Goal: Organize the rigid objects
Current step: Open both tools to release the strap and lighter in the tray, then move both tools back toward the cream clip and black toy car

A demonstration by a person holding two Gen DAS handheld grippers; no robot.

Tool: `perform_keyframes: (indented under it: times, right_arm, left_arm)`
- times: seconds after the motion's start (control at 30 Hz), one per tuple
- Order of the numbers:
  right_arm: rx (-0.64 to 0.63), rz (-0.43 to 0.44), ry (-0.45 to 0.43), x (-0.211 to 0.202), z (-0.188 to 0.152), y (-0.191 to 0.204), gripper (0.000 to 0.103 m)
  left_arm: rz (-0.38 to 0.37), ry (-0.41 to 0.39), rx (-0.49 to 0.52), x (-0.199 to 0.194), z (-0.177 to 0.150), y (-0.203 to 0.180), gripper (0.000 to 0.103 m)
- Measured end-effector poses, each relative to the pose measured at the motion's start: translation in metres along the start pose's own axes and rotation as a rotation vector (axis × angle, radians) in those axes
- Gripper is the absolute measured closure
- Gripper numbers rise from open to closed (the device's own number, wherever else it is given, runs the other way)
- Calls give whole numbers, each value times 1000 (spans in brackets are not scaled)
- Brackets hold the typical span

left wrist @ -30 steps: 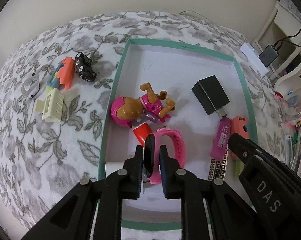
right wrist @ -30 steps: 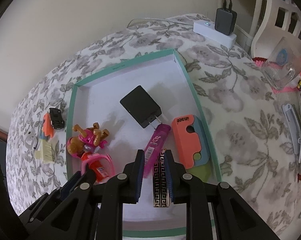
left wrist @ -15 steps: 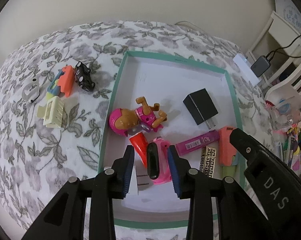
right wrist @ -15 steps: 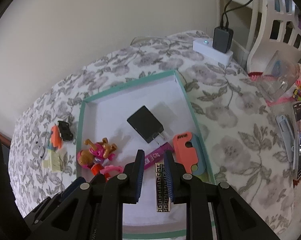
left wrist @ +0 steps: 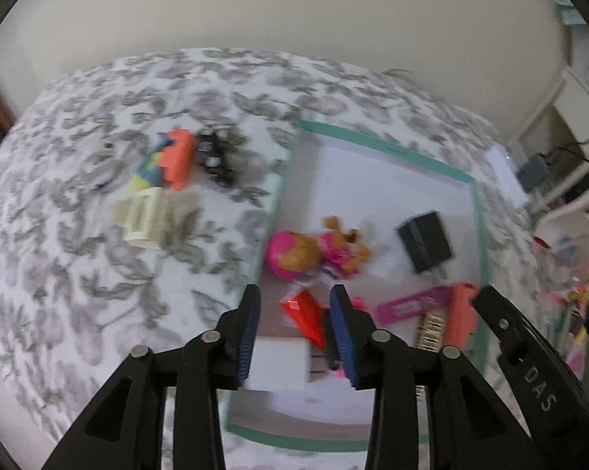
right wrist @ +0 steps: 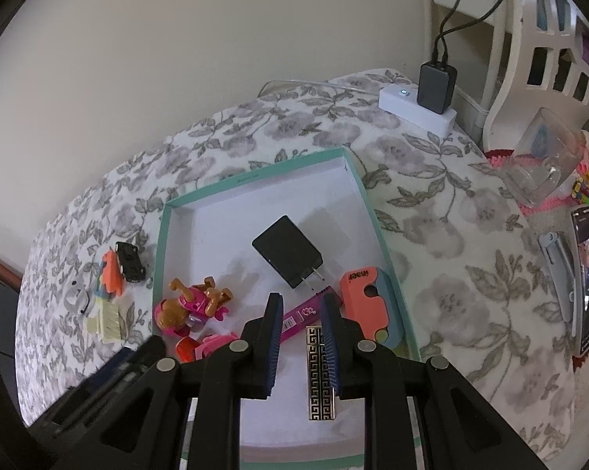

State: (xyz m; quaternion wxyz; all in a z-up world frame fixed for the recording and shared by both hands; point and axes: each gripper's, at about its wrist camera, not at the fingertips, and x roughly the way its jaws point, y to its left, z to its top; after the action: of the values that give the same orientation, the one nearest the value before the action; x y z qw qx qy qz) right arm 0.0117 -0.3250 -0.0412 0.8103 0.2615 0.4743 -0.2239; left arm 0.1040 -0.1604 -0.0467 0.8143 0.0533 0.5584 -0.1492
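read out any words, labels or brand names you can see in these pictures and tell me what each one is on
"DAS": right gripper, printed on its arm in the left wrist view.
"inaer", upside down: orange case.
Pink stick: label too small to read.
Teal tray: rim print too small to read.

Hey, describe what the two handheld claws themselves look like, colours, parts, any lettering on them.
Both are matte black plastic. The left claw and right claw each have two angular fingers lined with ribbed blue pads, joined by black linkage arms with round silver pivot pins. The right claw's housing, seen from the left wrist view, carries white letters reading DAS. No cables, sleeves or hands are visible.
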Motion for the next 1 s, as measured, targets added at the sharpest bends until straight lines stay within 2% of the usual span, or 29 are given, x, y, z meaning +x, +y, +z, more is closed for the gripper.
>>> perform_keyframes:
  times: [0.07,0.13,0.2,0.27,0.3,0.4,0.6,0.67,0.73,0.83,0.93,1.0]
  right_arm:
    - [-8,-6,10,3,-2,1,81]
    - [-16,-5,23,7,-4,3,78]
    - [-24,-4,34,10,-5,5,71]
    - [-36,-5,39,13,-6,8,57]
    - [-46,-5,42,14,-7,10,55]
    - [-67,1,49,17,-9,15,47]
    - [-83,14,53,20,-11,21,32]
    - [-83,14,52,20,-12,22,21]
    - [-84,11,51,21,-12,22,15]
    - [-85,8,52,22,-13,22,11]
    - [-91,2,51,22,-13,23,1]
    - [-103,-9,47,22,-13,25,0]
  left_arm:
    - [40,0,-24,1,1,8,42]
    - [62,13,-61,3,2,17,41]
    - [88,24,-95,5,2,26,39]
    - [134,25,-119,6,2,35,19]
    - [160,26,-135,6,2,40,17]
    - [200,41,-181,8,2,54,17]
    - [219,60,-255,10,1,73,12]
    - [215,65,-273,12,1,76,12]
    - [211,73,-287,13,1,80,12]
    - [208,78,-305,14,2,85,12]
    - [206,82,-315,14,3,88,12]
    - [201,86,-317,14,3,90,12]
